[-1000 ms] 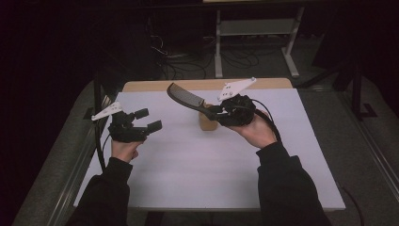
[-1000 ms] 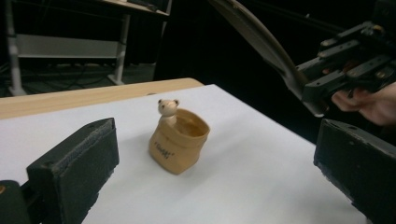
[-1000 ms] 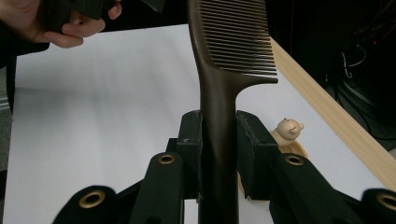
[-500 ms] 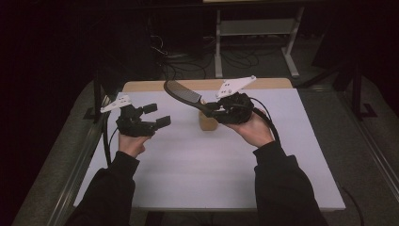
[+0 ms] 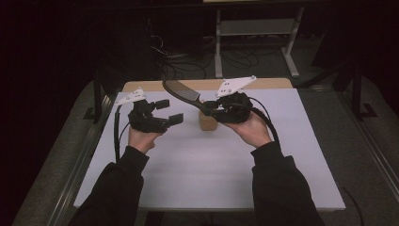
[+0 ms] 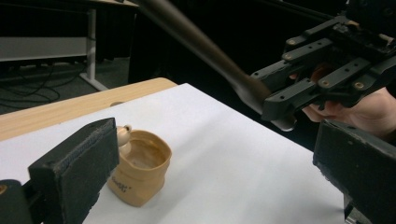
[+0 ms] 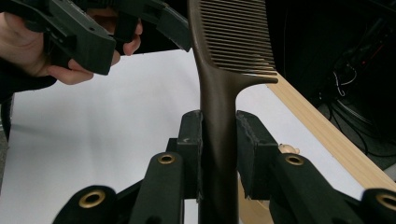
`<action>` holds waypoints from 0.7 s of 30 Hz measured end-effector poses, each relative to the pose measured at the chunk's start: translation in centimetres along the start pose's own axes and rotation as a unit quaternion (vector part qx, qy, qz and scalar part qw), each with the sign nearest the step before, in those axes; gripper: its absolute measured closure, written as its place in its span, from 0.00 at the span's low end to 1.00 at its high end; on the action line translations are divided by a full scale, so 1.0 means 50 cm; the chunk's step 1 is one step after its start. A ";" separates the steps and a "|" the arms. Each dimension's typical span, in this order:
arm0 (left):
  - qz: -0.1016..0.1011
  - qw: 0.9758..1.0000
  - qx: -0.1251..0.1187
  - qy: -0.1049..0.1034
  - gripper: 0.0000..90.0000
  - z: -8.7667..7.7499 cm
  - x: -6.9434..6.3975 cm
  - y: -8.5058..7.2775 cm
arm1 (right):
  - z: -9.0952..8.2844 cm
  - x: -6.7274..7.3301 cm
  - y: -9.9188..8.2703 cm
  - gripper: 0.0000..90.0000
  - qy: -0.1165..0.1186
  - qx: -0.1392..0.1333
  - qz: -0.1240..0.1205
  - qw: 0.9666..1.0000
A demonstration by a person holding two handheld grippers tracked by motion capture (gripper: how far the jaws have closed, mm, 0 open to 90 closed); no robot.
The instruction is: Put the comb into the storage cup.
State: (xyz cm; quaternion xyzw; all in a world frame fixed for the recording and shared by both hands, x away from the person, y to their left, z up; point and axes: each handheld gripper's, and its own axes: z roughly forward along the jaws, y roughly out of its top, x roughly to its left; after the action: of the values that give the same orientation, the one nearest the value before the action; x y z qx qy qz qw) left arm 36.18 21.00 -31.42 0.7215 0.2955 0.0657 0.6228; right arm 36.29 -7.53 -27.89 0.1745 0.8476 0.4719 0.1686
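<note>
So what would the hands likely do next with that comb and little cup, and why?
Probably bring the open left gripper toward the small tan cup to steady it. The right gripper clamps the dark brown plastic comb above the cup, which stands free on the white table.

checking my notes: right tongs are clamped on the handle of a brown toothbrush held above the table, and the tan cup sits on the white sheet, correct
One thing is wrong: it is a comb, not a toothbrush. The right gripper view shows the right tongs clamped on its handle, teeth fanning out above. The tan cup does sit on the white sheet.
</note>
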 end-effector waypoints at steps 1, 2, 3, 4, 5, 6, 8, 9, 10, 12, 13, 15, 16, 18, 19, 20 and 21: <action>-0.001 1.000 -0.002 0.000 0.01 0.002 -0.001 0.002 | 0.001 0.000 0.000 0.79 0.000 -0.001 0.000 1.000; -0.001 1.000 -0.003 -0.002 0.01 0.003 -0.001 0.004 | 0.002 0.001 0.000 0.79 0.001 -0.002 0.001 1.000; -0.003 1.000 -0.004 -0.002 0.01 0.004 0.000 0.006 | 0.003 0.001 0.000 0.79 0.001 -0.003 0.001 1.000; -0.007 1.000 -0.007 -0.004 0.01 0.005 0.000 0.008 | 0.004 0.002 0.000 0.79 0.002 -0.003 0.001 1.000; -0.009 1.000 -0.011 -0.006 0.02 0.006 0.001 0.011 | 0.005 0.003 0.000 0.79 0.002 -0.003 0.001 1.000; -0.011 1.000 -0.014 -0.006 0.02 0.007 0.002 0.013 | 0.007 0.003 0.000 0.79 0.003 -0.003 0.000 1.000; -0.014 1.000 -0.017 -0.004 0.04 0.009 0.003 0.019 | 0.009 0.004 0.000 0.79 0.002 -0.002 -0.001 1.000; -0.015 1.000 -0.015 -0.003 0.05 0.010 0.003 0.020 | 0.010 0.004 -0.001 0.79 0.002 -0.003 -0.001 1.000; -0.017 1.000 -0.011 0.000 0.06 0.012 0.004 0.023 | 0.011 0.004 -0.001 0.79 0.002 -0.003 -0.001 1.000; -0.019 1.000 -0.010 0.004 0.06 0.014 0.006 0.025 | 0.015 0.005 -0.003 0.79 0.003 -0.002 -0.001 1.000; -0.021 1.000 -0.011 0.005 0.07 0.015 0.006 0.026 | 0.016 0.006 -0.004 0.79 0.005 -0.001 -0.001 1.000; -0.027 0.999 -0.016 0.002 0.07 0.018 0.007 0.028 | 0.020 0.008 -0.006 0.79 0.005 0.002 -0.003 1.000; -0.030 0.999 -0.017 0.002 0.08 0.019 0.007 0.029 | 0.022 0.009 -0.007 0.79 0.006 0.002 -0.003 1.000; -0.038 0.999 -0.018 -0.003 0.09 0.021 0.008 0.032 | 0.026 0.011 -0.009 0.79 0.006 0.003 -0.005 1.000; -0.045 0.999 -0.019 -0.013 0.09 0.023 0.009 0.034 | 0.027 0.011 -0.009 0.79 0.006 0.004 -0.005 1.000; -0.048 0.999 -0.019 -0.017 0.09 0.024 0.009 0.035 | 0.029 0.012 -0.010 0.79 0.006 0.005 -0.005 1.000; -0.050 0.998 -0.022 -0.018 0.08 0.025 0.009 0.037 | 0.030 0.013 -0.011 0.79 0.006 0.006 -0.006 1.000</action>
State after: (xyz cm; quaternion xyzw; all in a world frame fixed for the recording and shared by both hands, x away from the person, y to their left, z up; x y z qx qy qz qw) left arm 37.74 20.04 -30.09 0.6932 0.3186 0.0281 0.6459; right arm 36.32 -6.39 -29.19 0.1676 0.8522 0.4673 0.1651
